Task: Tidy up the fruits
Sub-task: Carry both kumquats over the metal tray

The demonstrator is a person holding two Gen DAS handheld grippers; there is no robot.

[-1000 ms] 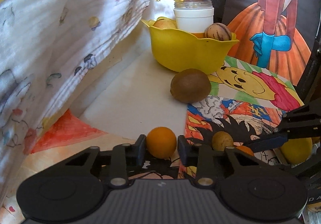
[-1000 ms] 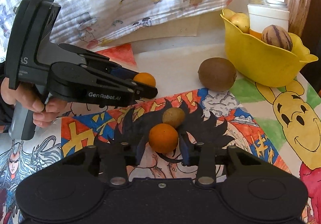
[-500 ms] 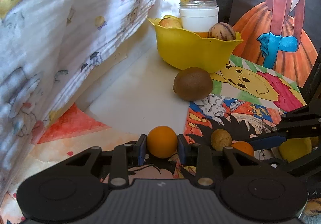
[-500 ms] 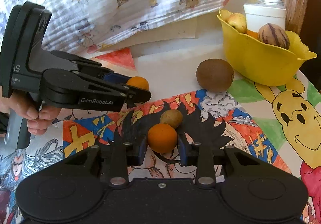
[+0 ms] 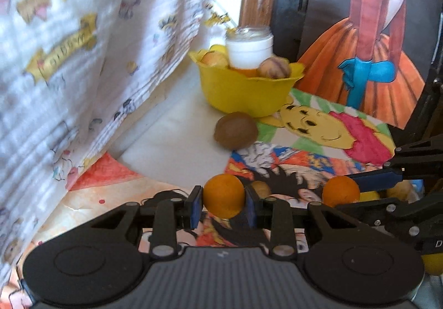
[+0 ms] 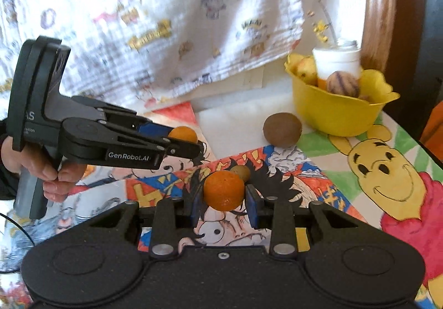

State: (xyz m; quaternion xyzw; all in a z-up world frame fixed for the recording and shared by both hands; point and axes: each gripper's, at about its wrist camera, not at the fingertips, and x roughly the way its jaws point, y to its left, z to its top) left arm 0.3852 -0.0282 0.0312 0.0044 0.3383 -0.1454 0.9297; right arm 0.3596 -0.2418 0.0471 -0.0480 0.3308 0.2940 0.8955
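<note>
My left gripper (image 5: 223,202) is shut on an orange (image 5: 223,195) held above the table; it also shows in the right wrist view (image 6: 191,143) with its orange (image 6: 182,134). My right gripper (image 6: 223,203) is shut on a second orange (image 6: 224,190), seen in the left wrist view (image 5: 341,192) too. A yellow bowl (image 5: 243,93) (image 6: 335,112) at the back holds an apple (image 6: 306,71), a striped fruit (image 6: 342,84) and a white jar (image 6: 336,61). A brown kiwi (image 5: 235,134) (image 6: 281,129) lies in front of the bowl. A small tan fruit (image 6: 241,171) lies just beyond my right gripper.
A printed white cloth (image 5: 83,59) hangs along the left and back. Cartoon drawings (image 6: 382,170) cover the table. More yellow fruits (image 5: 398,190) lie at the right edge of the left wrist view. A dark frame and a dress picture (image 5: 373,46) stand behind the bowl.
Both grippers have risen and pulled back with their oranges held; the bowl and kiwi now look smaller and farther away.
</note>
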